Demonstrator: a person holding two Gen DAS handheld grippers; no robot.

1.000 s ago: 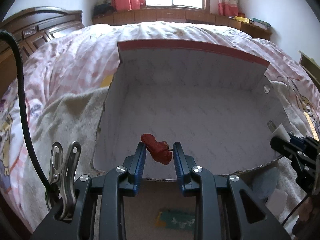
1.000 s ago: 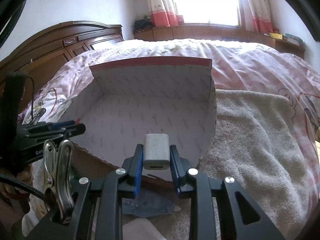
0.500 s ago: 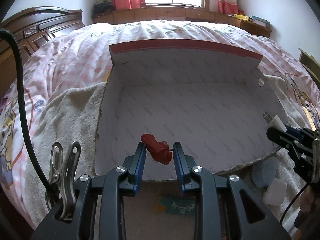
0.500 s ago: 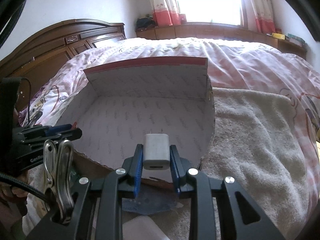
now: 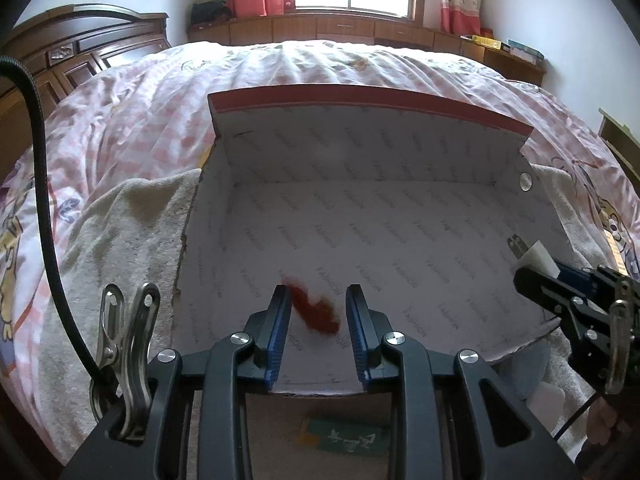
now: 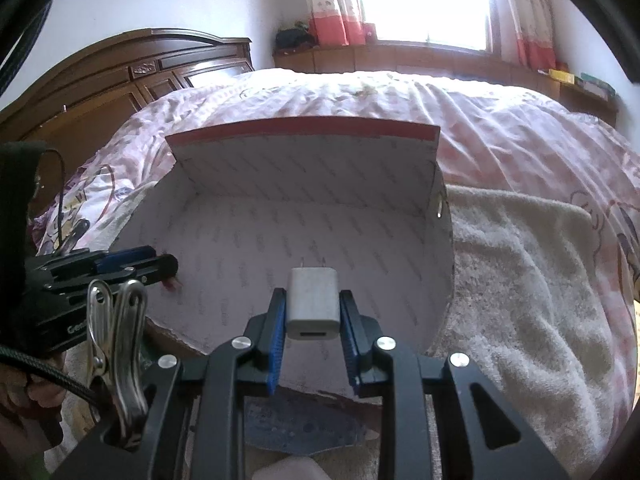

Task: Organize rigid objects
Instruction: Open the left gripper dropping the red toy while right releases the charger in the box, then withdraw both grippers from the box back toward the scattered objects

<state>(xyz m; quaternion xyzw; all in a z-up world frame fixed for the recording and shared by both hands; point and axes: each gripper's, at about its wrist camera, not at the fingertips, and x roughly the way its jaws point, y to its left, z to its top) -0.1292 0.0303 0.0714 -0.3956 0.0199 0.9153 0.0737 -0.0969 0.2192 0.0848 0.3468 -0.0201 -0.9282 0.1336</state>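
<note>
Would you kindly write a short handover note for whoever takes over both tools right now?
Left tool: a small red crumpled item sits between its fingers, blurred; the grip cannot be confirmed.
Right tool: shut on the white USB wall charger, prongs pointing forward.
Both hover over the near edge of the open white-lined cardboard box with a red rim, which sits on a beige towel.
Done: two items picked up; nothing seems to lie on the box floor.
Left: release both into the box, then fetch the green card and grey-blue oval pad in front of it.

Bed [image 5: 320,68], pink quilt; beige towel [image 6: 520,272] on it; box [image 5: 360,220] atop.
</note>
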